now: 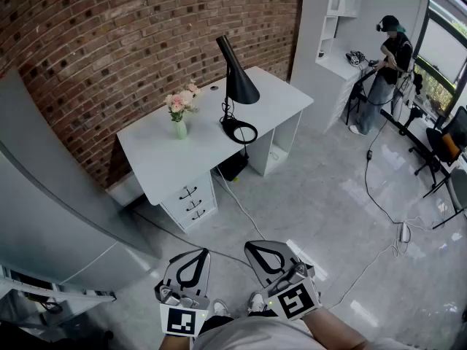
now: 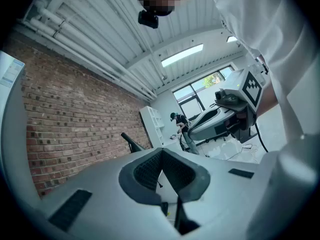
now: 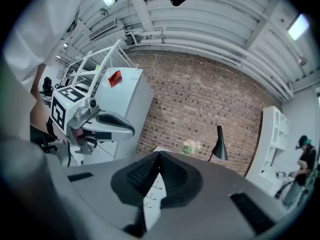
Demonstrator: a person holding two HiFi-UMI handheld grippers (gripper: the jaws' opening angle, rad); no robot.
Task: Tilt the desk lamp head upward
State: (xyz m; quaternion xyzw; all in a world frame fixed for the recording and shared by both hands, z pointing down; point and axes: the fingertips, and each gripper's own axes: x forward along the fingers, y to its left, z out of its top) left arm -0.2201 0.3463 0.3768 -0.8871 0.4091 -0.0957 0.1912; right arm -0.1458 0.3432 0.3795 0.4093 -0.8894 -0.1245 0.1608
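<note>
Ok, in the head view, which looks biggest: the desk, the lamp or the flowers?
1. White desk
2. Black desk lamp
3. Vase of pink flowers
They stand together on one desk, so nearness hardly skews this.

The left hand-held gripper (image 1: 195, 258) and the right hand-held gripper (image 1: 257, 251) are held low, side by side, both pointing forward. Each has its jaws pressed together at the tips, with nothing between them.
</note>
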